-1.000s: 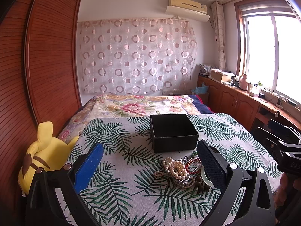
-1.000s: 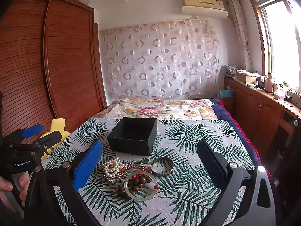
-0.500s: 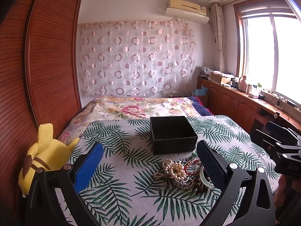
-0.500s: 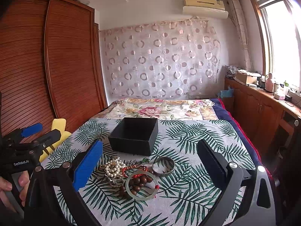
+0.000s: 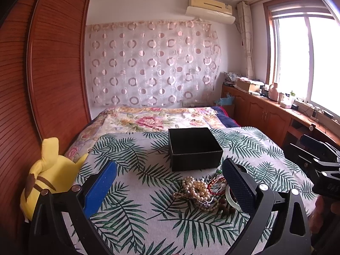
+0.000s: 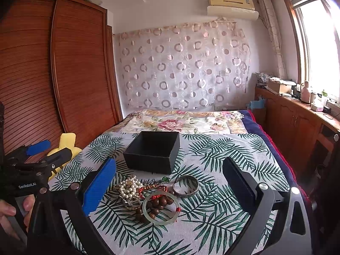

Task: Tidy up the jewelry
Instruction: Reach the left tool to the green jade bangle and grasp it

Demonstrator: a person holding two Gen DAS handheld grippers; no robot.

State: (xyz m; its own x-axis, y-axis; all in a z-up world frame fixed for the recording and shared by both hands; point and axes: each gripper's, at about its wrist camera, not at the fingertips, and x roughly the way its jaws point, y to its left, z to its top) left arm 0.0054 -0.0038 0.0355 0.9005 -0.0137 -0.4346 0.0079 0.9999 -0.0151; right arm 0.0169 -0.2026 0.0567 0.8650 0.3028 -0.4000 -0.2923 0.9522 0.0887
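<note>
The left gripper (image 5: pixel 169 186) hangs above the palm-leaf bedspread (image 5: pixel 131 208) with its fingers spread wide and nothing between them; one finger carries a blue pad (image 5: pixel 99 188), the other a dark textured pad (image 5: pixel 238 186). The right gripper (image 6: pixel 169 186) is spread just as wide and also holds nothing.

In the right wrist view the jewelry pile (image 6: pixel 153 195) lies on the bedspread between the two fingers, a little toward the blue one. Within the pile, a pearl strand (image 6: pixel 129 188) sits at 9 o'clock, a pale green bangle (image 6: pixel 160 208) at 6 o'clock with brown wooden beads (image 6: pixel 159 203) showing through its ring, and a silver bangle (image 6: pixel 186 186) at 2 o'clock, just beside the rest. A small green stone (image 6: pixel 165 179) lies at 12 o'clock, and red cord threads through the middle, though the tangle is too dense to tell how many pieces it belongs to.

The open black box (image 6: pixel 153 150) stands at 12 o'clock from the pile, near it but apart.

In the left wrist view the pile sits at 4 o'clock from centre, partly hidden behind the dark pad. A yellow plush toy (image 5: pixel 45 174) rests at 9 o'clock at the bed's edge, against the wooden wardrobe (image 5: pixel 42 74).
</note>
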